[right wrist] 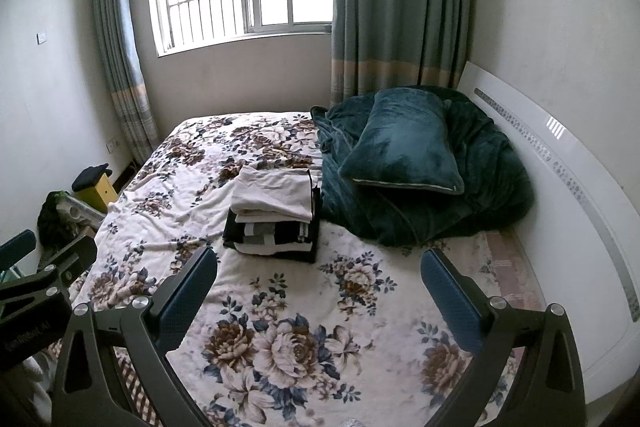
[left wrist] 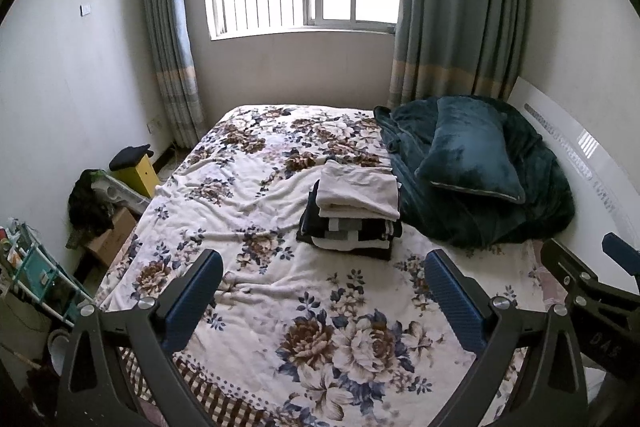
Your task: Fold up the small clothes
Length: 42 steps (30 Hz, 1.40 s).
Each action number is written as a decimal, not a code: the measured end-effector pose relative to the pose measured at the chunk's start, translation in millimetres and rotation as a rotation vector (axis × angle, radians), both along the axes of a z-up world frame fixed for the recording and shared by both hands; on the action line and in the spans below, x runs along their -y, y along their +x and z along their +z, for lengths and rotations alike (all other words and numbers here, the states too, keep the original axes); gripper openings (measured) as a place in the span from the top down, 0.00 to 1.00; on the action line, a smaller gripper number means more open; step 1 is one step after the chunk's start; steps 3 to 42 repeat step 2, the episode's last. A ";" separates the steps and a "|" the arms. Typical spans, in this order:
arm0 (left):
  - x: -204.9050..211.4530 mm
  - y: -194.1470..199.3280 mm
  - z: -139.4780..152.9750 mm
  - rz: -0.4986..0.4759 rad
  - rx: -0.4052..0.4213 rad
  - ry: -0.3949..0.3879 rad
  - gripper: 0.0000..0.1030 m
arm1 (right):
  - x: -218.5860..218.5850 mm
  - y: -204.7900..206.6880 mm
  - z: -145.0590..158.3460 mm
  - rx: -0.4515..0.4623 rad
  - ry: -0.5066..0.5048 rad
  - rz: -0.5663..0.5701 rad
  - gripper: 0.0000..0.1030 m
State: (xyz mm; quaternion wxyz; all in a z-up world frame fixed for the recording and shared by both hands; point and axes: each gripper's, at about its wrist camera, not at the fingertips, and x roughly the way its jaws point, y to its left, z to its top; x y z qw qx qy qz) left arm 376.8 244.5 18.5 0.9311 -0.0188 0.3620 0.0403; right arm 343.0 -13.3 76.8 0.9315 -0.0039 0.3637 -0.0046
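A stack of folded clothes [left wrist: 354, 215] sits in the middle of the bed, a cream garment [left wrist: 360, 193] on top of black, grey and white ones. The stack also shows in the right wrist view [right wrist: 274, 213]. My left gripper [left wrist: 322, 297] is open and empty, held above the floral bedspread [left wrist: 248, 195] short of the stack. My right gripper [right wrist: 318, 291] is open and empty too, at a similar height to the right. Each gripper shows at the edge of the other's view: the right gripper in the left wrist view [left wrist: 592, 275] and the left gripper in the right wrist view [right wrist: 48, 267].
A dark green blanket [left wrist: 500, 203] with a green pillow [left wrist: 468, 151] on it fills the bed's far right. A white headboard [right wrist: 568, 187] runs along the right wall. Left of the bed stand a yellow box [left wrist: 140, 173], a cardboard box [left wrist: 112, 235] and a shelf rack [left wrist: 36, 267].
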 end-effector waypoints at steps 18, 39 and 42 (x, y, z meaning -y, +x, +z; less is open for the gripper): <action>0.7 0.0 -0.5 0.001 -0.001 0.002 0.00 | -0.3 0.0 0.3 0.001 0.004 0.000 0.00; 0.7 0.0 -0.5 0.001 -0.001 0.002 0.00 | -0.3 0.0 0.3 0.001 0.004 0.000 0.00; 0.7 0.0 -0.5 0.001 -0.001 0.002 0.00 | -0.3 0.0 0.3 0.001 0.004 0.000 0.00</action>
